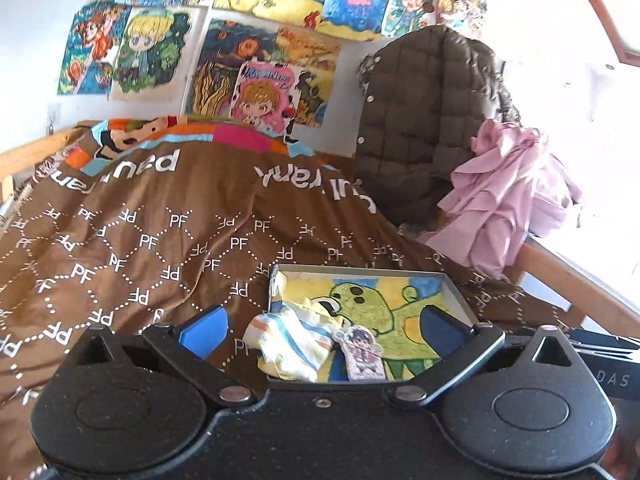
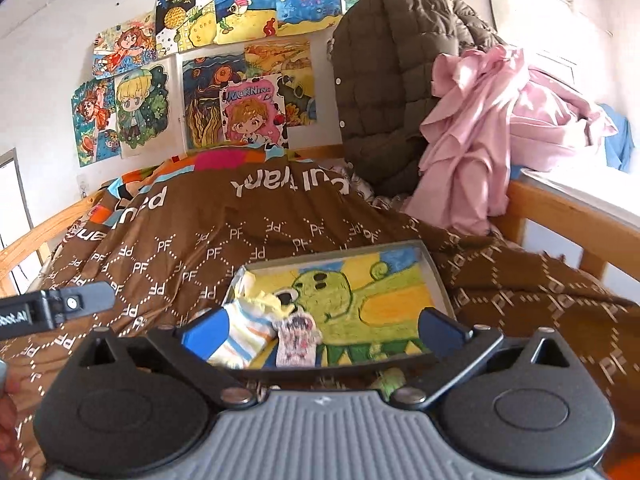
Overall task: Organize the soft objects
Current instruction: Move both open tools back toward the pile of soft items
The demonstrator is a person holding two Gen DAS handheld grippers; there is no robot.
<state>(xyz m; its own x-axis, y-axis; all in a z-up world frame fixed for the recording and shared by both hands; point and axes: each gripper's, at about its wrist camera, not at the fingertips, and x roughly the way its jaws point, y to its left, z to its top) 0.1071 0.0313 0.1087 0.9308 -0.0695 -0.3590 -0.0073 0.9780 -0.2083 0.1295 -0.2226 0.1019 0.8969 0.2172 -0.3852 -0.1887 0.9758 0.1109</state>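
Observation:
A shallow grey tray (image 1: pixel 456 292) (image 2: pixel 438 276) lined with a green dinosaur drawing lies on a brown "PF" blanket (image 1: pixel 140 240) (image 2: pixel 180 256). In its left part sits a striped yellow, blue and orange sock (image 1: pixel 292 340) (image 2: pixel 244 336), with a small pink cartoon-figure piece (image 1: pixel 362 354) (image 2: pixel 298 342) beside it. My left gripper (image 1: pixel 320 334) hangs open just in front of the tray, its blue pads (image 1: pixel 204 330) wide apart around the sock. My right gripper (image 2: pixel 320 330) is open too, nothing between its fingers, the left pad (image 2: pixel 204 334) close to the sock.
A brown quilted jacket (image 1: pixel 420 120) (image 2: pixel 392 80) and a crumpled pink cloth (image 1: pixel 504 196) (image 2: pixel 488 128) pile up at the bed's far right. Wooden bed rails (image 1: pixel 560 276) (image 2: pixel 560 220) edge the right side. Drawings cover the wall. The left gripper's tip (image 2: pixel 80 300) shows at left.

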